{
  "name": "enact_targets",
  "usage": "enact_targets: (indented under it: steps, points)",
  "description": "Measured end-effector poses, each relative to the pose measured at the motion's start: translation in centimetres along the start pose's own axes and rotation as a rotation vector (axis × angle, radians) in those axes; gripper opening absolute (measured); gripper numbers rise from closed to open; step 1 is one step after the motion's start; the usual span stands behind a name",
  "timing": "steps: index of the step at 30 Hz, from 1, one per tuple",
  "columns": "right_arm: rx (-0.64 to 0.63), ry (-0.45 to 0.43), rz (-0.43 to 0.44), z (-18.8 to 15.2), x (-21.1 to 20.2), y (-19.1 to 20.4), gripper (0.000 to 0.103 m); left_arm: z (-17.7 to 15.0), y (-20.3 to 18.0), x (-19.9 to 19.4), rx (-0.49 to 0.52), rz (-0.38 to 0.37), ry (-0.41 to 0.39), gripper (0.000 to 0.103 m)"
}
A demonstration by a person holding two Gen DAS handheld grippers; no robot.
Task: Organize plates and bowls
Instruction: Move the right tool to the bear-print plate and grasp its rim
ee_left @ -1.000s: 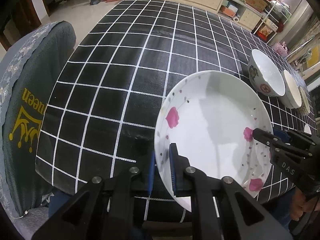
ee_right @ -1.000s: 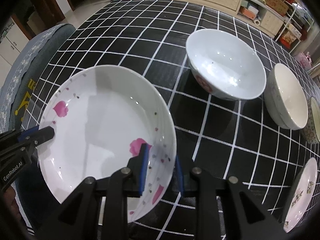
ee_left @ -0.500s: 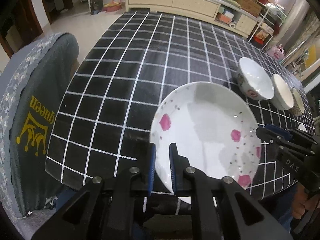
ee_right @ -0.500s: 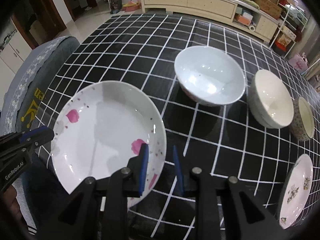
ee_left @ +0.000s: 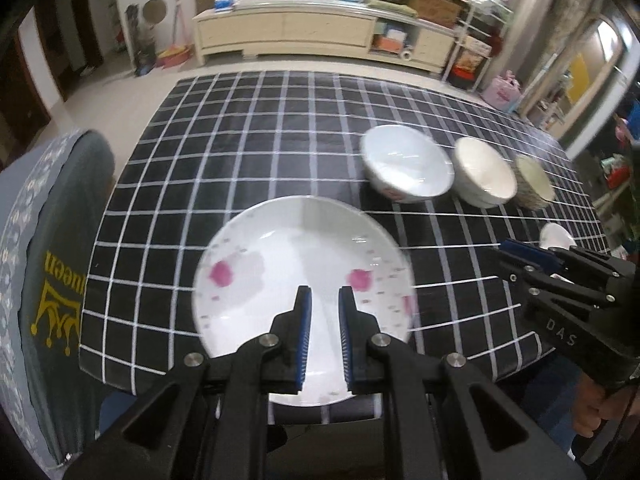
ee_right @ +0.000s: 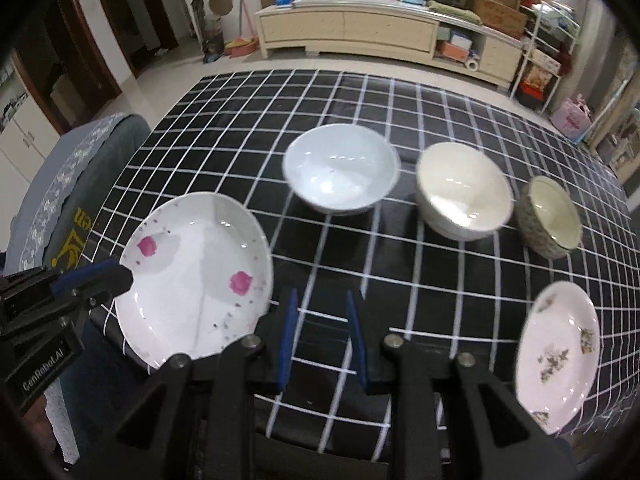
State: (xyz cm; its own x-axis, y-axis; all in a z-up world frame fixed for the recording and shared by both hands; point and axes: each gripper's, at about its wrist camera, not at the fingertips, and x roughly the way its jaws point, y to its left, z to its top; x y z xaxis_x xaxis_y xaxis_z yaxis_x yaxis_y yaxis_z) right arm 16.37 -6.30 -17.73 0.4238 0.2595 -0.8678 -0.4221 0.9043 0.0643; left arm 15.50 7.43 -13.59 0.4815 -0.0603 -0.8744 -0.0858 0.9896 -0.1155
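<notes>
My left gripper (ee_left: 323,296) hangs above the pink-spotted plate (ee_left: 304,248) with its two fingers drawn almost together. Only a narrow slit is left between them and nothing is clamped in it. The right gripper (ee_right: 321,300) has its fingers apart and empty over bare checked tablecloth (ee_right: 400,264), just right of the same plate. The pink-spotted plate lies face up at the near left corner of the table. Its near rim is at the table edge or slightly past it, and I cannot tell which. Three bowls stand in a row further back: a white bowl (ee_right: 340,172), a cream bowl (ee_right: 460,188) and a small patterned bowl (ee_right: 550,216). A flowered plate (ee_right: 560,352) lies at the near right edge, well apart from the first plate. I judge the step in hand to be clearing away from the placed plate before I fetch the next piece, probably the flowered plate for stacking. To do this well, I should keep both grippers above the rim so that no finger catches the plate and drags it toward the edge. If the rim does overhang, I should push the plate inward first. For the flowered plate, I should approach low from the table edge, take the rim between the fingers of both grippers, keep it level, and lower it centred onto the first plate.
</notes>
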Motion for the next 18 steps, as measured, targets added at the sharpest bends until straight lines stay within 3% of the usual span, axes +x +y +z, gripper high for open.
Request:
enact_targets:
  steps: [16, 18]
  points:
    - [0.139, -0.041, -0.022, -2.7, -4.5, -9.0, 0.03, 2.0, -10.7, -0.4, 0.159, -0.107, -0.003, 0.012]
    - [0.158, -0.045, -0.03, -3.2, -5.0, -10.3, 0.037, 2.1, -11.8, -0.2, 0.171, -0.118, 0.003, 0.012]
